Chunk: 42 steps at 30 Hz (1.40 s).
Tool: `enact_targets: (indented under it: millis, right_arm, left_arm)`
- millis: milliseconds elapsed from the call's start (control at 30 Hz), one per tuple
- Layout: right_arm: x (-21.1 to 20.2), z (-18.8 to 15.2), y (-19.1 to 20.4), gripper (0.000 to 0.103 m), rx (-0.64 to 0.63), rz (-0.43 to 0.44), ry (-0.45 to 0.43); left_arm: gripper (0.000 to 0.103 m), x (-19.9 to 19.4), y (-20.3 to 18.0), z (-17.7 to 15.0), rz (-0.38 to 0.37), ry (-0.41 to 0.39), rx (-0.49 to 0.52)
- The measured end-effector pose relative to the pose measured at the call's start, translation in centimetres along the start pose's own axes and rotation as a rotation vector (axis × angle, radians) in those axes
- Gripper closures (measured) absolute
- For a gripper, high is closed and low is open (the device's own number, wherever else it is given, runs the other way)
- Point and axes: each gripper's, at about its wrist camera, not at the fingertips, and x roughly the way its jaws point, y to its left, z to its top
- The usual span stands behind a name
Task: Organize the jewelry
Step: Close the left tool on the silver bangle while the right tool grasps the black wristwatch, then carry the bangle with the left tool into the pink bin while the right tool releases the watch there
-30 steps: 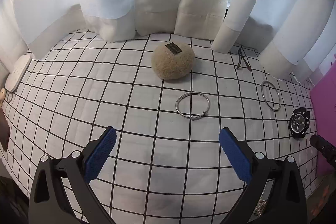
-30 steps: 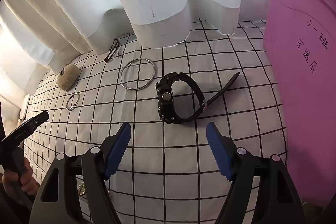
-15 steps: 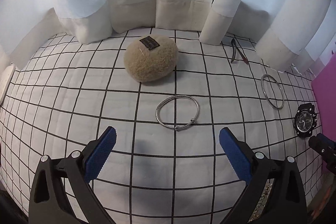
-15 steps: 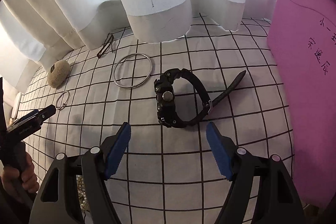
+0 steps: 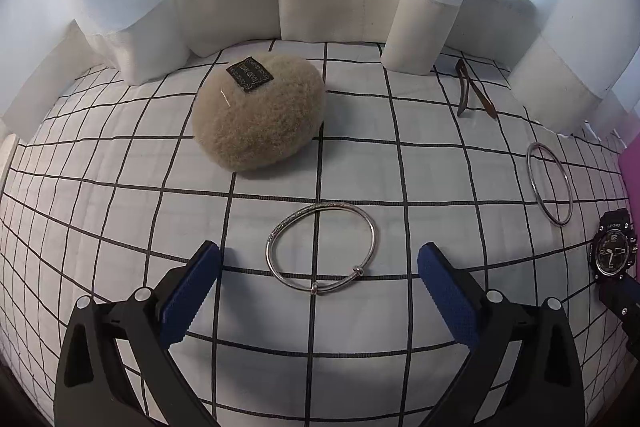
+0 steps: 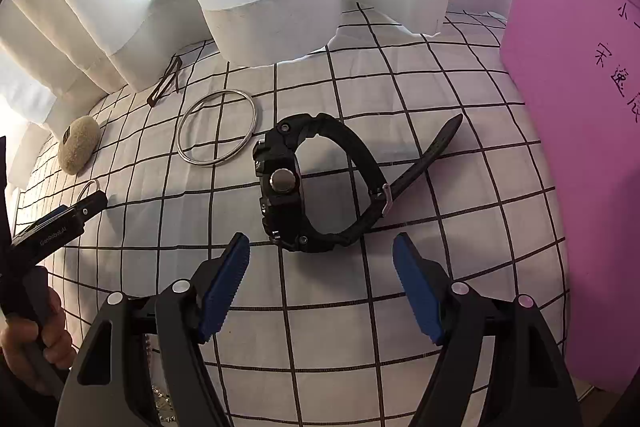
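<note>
A: Take the fuzzy pouch [image 5: 258, 113] as the landmark. Where is the bangle [image 5: 322, 253] from there?

B: Just on the near side of the pouch, flat on the checked cloth [image 5: 120, 227], well apart from it by a square or so. The left gripper [image 5: 320, 285] hangs straight over its near edge, jaws spread wide, nothing between the pads. The ring sits ahead of the tips and centred in the gap.

A: Long axis?

B: The bangle is a slight oval, wider across the gap than along it, with its two small beads on the near rim. The jaws look wide enough to span it, but I judge a pinch on the near rim would be the easier grab.

A: And the other side?

B: Far to the right of the pouch lie a hair clip [image 5: 472, 95], a plain ring [image 5: 548, 183], then the watch [image 6: 304, 187]. The right gripper [image 6: 320, 287] is over the watch, jaws also apart and empty. The watch stands on its edge, case nearest the left pad's side, strap looping away and its tail running off toward the pink box [image 6: 580, 147].

A: So which hand takes what?

B: Each has its own: left is nearer the bangle, right is nearer the watch. For the right, the case lies just ahead of the tips, so the move is forward and down, I'd say, closing across the case rather than the loose strap.

A: Risk?

B: The thin bangle may slide on the cloth if one pad lands first.
</note>
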Motion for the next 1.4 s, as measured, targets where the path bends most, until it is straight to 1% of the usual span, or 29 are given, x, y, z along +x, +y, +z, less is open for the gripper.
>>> enact_targets:
  millis: [133, 233, 300, 333, 467, 567, 633, 733, 900, 1000, 1033, 1067, 1100, 1133, 1167, 1200, 1233, 1400]
  right_arm:
    - [0.9, 0.2, -0.2, 0.032, 0.017, -0.009, 0.013]
    - [1.2, 0.6, 0.1, 0.031, 0.008, -0.026, -0.002]
    - [1.5, 0.8, 0.3, 0.029, -0.004, -0.039, -0.01]
    - [1.7, 1.0, 0.5, 0.025, -0.011, -0.045, -0.015]
    - [2.8, 1.6, 1.6, 0.016, -0.063, -0.111, -0.035]
    - [3.2, 2.0, 1.8, 0.011, -0.067, -0.116, -0.071]
    - [3.5, 2.1, 1.8, 0.009, -0.068, -0.116, -0.091]
    - [3.7, 2.4, 1.7, 0.009, -0.082, -0.109, -0.114]
    - [3.5, 2.6, 1.2, 0.01, -0.09, -0.095, -0.103]
    - [3.1, 2.3, 0.5, 0.011, -0.096, -0.09, -0.101]
    - [3.0, 2.3, 0.4, 0.013, -0.095, -0.091, -0.106]
    - [2.7, 2.0, 0.1, 0.018, -0.091, -0.094, -0.114]
    - [2.4, 1.8, -0.2, 0.02, -0.089, -0.091, -0.118]
    - [2.3, 1.7, -0.3, 0.022, -0.092, -0.092, -0.123]
    - [2.1, 1.5, -0.5, 0.023, -0.093, -0.092, -0.125]
    - [2.0, 1.4, -0.6, 0.024, -0.094, -0.09, -0.127]
    - [2.0, 1.3, -0.7, 0.024, -0.096, -0.09, -0.129]
    - [1.1, 0.4, -0.6, 0.027, -0.098, -0.083, -0.136]
  left_arm:
    - [0.005, 0.1, 0.0, -0.1, 0.01, -0.023, -0.013]
    - [0.005, 0.3, -0.1, 0.1, 0.015, -0.038, -0.02]
    - [0.005, 0.5, -0.3, 0.3, 0.017, -0.05, -0.023]
    - [0.005, 0.5, -0.3, 0.3, 0.019, -0.054, -0.024]
    - [0.005, 0.6, -0.6, 0.6, 0.023, -0.063, -0.03]
    - [0.005, 0.7, -0.7, 0.7, 0.024, -0.069, -0.032]
    - [0.005, 0.7, -0.8, 0.7, 0.026, -0.074, -0.035]
    - [0.005, 0.6, -1.1, 0.7, 0.029, -0.082, -0.04]
    - [0.006, 0.7, -0.8, 0.7, 0.023, -0.073, -0.041]
    - [0.011, 0.3, -0.6, 0.3, 0.016, -0.07, -0.036]
    - [0.016, 0.1, -0.5, 0.2, 0.015, -0.074, -0.036]
    - [0.022, -0.2, -0.5, -0.1, 0.013, -0.08, -0.035]
    - [0.025, -0.4, -0.5, -0.3, 0.012, -0.085, -0.032]
    - [0.031, -0.6, -0.5, -0.5, 0.01, -0.089, -0.029]
    - [0.039, -0.7, -0.4, -0.6, 0.007, -0.093, -0.026]
    - [0.044, -0.9, -0.5, -0.7, 0.002, -0.096, -0.021]
    - [0.051, -1.0, -0.6, -0.7, -0.001, -0.098, -0.016]
    - [0.051, -1.0, -0.5, -0.6, -0.01, -0.09, -0.01]
